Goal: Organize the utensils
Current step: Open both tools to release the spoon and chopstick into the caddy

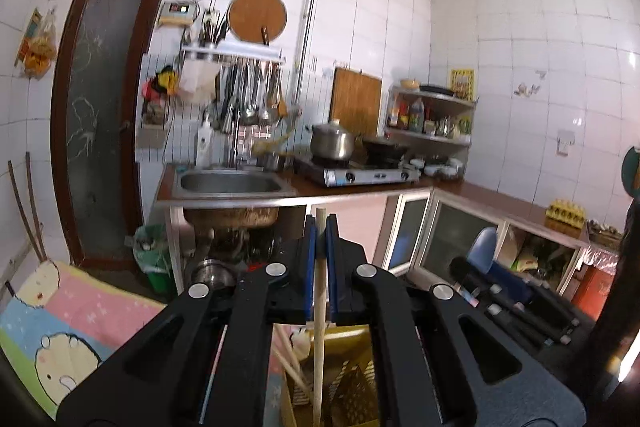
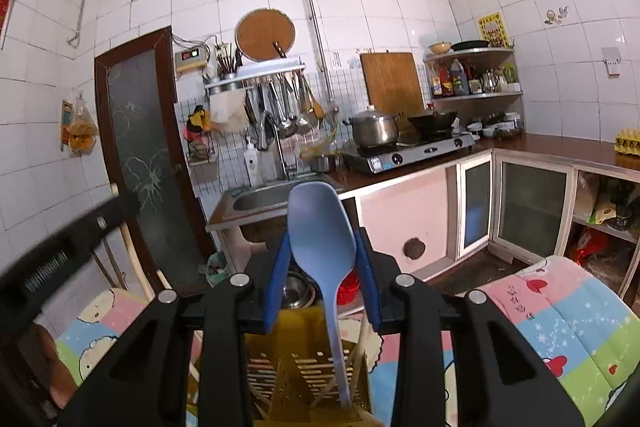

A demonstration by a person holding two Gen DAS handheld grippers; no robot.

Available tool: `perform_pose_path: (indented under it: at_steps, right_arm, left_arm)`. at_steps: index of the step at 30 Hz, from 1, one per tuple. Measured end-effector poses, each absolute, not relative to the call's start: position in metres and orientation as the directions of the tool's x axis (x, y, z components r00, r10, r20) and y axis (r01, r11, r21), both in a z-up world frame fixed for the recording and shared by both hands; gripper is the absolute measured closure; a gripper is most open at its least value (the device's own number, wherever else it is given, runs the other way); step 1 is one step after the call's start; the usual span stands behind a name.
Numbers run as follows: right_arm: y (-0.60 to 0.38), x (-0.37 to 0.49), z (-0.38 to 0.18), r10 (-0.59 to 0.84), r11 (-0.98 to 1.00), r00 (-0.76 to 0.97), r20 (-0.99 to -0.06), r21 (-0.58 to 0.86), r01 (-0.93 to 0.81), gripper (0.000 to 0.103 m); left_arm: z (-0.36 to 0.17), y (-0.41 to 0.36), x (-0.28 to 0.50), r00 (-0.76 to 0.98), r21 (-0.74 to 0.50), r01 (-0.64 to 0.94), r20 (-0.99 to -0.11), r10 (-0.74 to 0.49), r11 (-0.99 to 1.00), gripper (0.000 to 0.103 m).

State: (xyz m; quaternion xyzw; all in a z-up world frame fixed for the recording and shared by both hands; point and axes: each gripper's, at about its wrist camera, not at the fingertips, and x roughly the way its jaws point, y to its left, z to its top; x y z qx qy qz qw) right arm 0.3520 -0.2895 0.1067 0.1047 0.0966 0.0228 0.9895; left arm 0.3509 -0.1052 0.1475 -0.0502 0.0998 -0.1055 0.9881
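**Chopstick and spoon go down into the yellow holder**

Left wrist view: nearest the lens, the left gripper [image 1: 320, 227] is closed almost fully, its 2 blue pads pinching a single wooden chopstick [image 1: 319, 307] that stands close to upright. The stick's lower end reaches down toward the yellow slotted holder [image 1: 356, 379], where other pale chopsticks already lean; whether the tip is inside yet is hidden by the gripper body. To finish this well, I judge the stick should stay vertical, be lowered until its tip is well inside a compartment, and only then be released — let go early and it could tip out onto the patterned mat [image 1: 80, 315].

Right wrist view: the right gripper [image 2: 322, 247] is part open, with a blue spoon [image 2: 320, 227] standing bowl-up between its pads; the pads flank the bowl, but I cannot tell whether they grip it. The handle runs down into the yellow holder — seemingly seated beside chopsticks. Opening wider and backing straight up looks safest.
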Motion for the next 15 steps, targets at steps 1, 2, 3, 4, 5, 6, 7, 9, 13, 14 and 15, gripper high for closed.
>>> perform_pose_path:
  at_steps: [1, 2, 3, 4, 5, 6, 7, 9, 13, 14, 15]
  right_arm:
    - [-0.29, 0.354, 0.104, 0.068, 0.977, 0.978, -0.199, 0.212, -0.025, 0.07]
    - [-0.289, 0.354, 0.102, 0.069, 0.977, 0.975, -0.209, 0.211, -0.024, 0.07]
    - [-0.29, 0.356, 0.098, 0.066, 0.978, 0.973, -0.223, 0.21, -0.018, 0.07]
    - [-0.291, 0.357, 0.095, 0.063, 0.978, 0.97, -0.235, 0.21, -0.012, 0.07]
    - [-0.293, 0.358, 0.093, 0.061, 0.977, 0.966, -0.253, 0.212, -0.007, 0.07]
    - [-0.293, 0.358, 0.092, 0.059, 0.977, 0.962, -0.265, 0.213, -0.001, 0.07]
    - [-0.295, 0.358, 0.09, 0.057, 0.977, 0.957, -0.283, 0.213, 0.005, 0.069]
    - [-0.298, 0.359, 0.09, 0.046, 0.978, 0.948, -0.315, 0.207, 0.021, 0.064]
    - [-0.304, 0.347, 0.099, 0.011, 0.98, 0.938, -0.347, 0.19, 0.059, 0.053]
    - [-0.307, 0.34, 0.103, 0.006, 0.979, 0.937, -0.351, 0.191, 0.066, 0.053]
    - [-0.308, 0.338, 0.106, 0.003, 0.979, 0.936, -0.352, 0.192, 0.07, 0.051]
  left_arm:
    - [0.141, -0.105, 0.354, 0.955, -0.115, 0.195, -0.205, -0.215, 0.974, 0.099]
    - [0.137, -0.104, 0.355, 0.953, -0.112, 0.193, -0.215, -0.213, 0.975, 0.099]
    - [0.133, -0.103, 0.357, 0.951, -0.105, 0.189, -0.23, -0.209, 0.976, 0.099]
    - [0.129, -0.102, 0.358, 0.949, -0.099, 0.185, -0.243, -0.204, 0.978, 0.099]
    - [0.127, -0.101, 0.359, 0.946, -0.095, 0.181, -0.256, -0.2, 0.979, 0.099]
    - [0.124, -0.099, 0.36, 0.939, -0.092, 0.18, -0.279, -0.199, 0.979, 0.099]
    - [0.124, -0.097, 0.36, 0.936, -0.091, 0.179, -0.292, -0.198, 0.98, 0.099]
    - [0.125, -0.091, 0.357, 0.933, -0.083, 0.166, -0.309, -0.184, 0.983, 0.098]
    - [0.136, -0.08, 0.338, 0.939, -0.046, 0.138, -0.312, -0.146, 0.989, 0.043]
    - [0.139, -0.077, 0.33, 0.944, -0.032, 0.126, -0.304, -0.13, 0.991, 0.039]
    - [0.142, -0.072, 0.32, 0.949, -0.009, 0.119, -0.293, -0.116, 0.993, 0.034]
